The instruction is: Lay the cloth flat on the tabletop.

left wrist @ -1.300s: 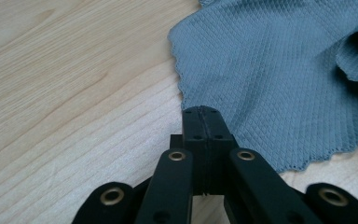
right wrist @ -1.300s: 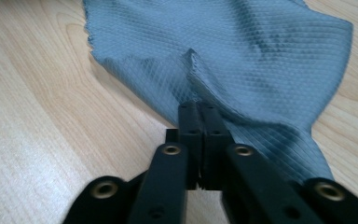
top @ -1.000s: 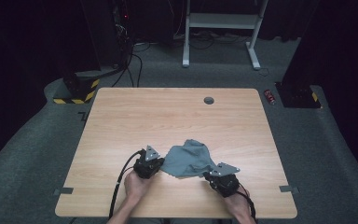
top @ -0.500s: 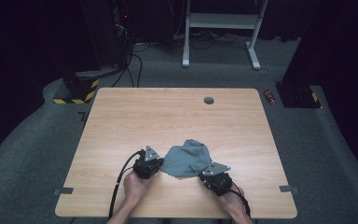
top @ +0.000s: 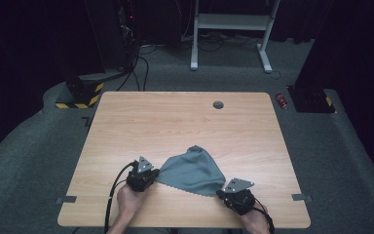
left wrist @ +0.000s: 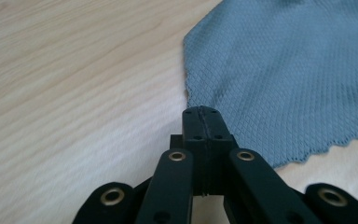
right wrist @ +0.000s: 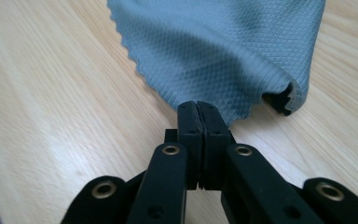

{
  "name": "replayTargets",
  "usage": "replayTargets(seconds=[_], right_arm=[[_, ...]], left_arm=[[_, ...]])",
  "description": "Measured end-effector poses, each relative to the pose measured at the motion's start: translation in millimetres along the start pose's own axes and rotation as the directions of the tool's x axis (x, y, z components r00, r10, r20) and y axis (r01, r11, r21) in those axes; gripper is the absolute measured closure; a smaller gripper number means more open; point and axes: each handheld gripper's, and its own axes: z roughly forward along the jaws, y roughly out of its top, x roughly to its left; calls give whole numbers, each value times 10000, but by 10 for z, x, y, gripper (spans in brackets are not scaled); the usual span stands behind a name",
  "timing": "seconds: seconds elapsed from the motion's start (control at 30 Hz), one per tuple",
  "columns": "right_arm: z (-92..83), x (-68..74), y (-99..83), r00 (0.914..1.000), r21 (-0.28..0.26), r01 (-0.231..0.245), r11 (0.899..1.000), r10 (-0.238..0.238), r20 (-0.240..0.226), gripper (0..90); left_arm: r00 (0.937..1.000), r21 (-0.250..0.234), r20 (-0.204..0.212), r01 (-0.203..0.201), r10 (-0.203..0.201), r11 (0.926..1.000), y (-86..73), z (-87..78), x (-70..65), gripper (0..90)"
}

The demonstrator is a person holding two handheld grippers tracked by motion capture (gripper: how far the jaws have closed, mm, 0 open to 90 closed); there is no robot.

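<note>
A grey-blue textured cloth [top: 192, 170] lies on the wooden table [top: 175, 122] near its front edge, drawn out between the two grippers. My left gripper [top: 157, 171] is shut on the cloth's left corner; in the left gripper view its tips [left wrist: 200, 112] pinch the cloth [left wrist: 284, 70] at its scalloped edge. My right gripper [top: 222, 191] is shut on the lower right corner. In the right gripper view its jaws [right wrist: 198, 106] meet on the cloth [right wrist: 214, 51], which folds over at the right. A hand holds each gripper from the bottom edge.
A round cable hole [top: 217, 104] sits near the table's far edge. Grey tape tabs [top: 67, 199] mark the front corners. On the carpet beyond are a white desk frame [top: 233, 22], cables, and a small red object [top: 283, 101].
The two grippers have moved apart, the left one to the left and the right one to the right and nearer. The cloth now lies spread wider between them.
</note>
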Motion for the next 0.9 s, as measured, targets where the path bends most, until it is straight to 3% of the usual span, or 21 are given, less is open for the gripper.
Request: replayTargets(seconds=[0.13,0.23,0.4,0.53,0.7,0.9], right_arm=[[-43,-15,121,9998,-691,-119,9975,108,-157,792],[-68,-131,264,9981,-1299,-526,9901,565,259,738],[135,-496,467,9779,-959,-1825,9785,1908,859,639],[348,-693,552,9633,-572,-2408,9689,2458,1076,598],[498,-763,565,9598,-132,-2639,9645,2639,959,632],[563,-766,582,9679,192,-2480,9686,2468,478,825]], left_arm=[[9998,-52,41,190,-190,9998,-9,-86,1,882],[9993,-280,297,242,-233,9993,105,-67,-10,756],[9998,-250,188,-44,49,9997,377,152,-105,560],[9999,-44,138,-54,55,10000,582,364,-141,495],[9996,208,158,229,-232,9995,650,534,-112,499],[10000,493,27,-17,15,9988,628,581,-115,527]])
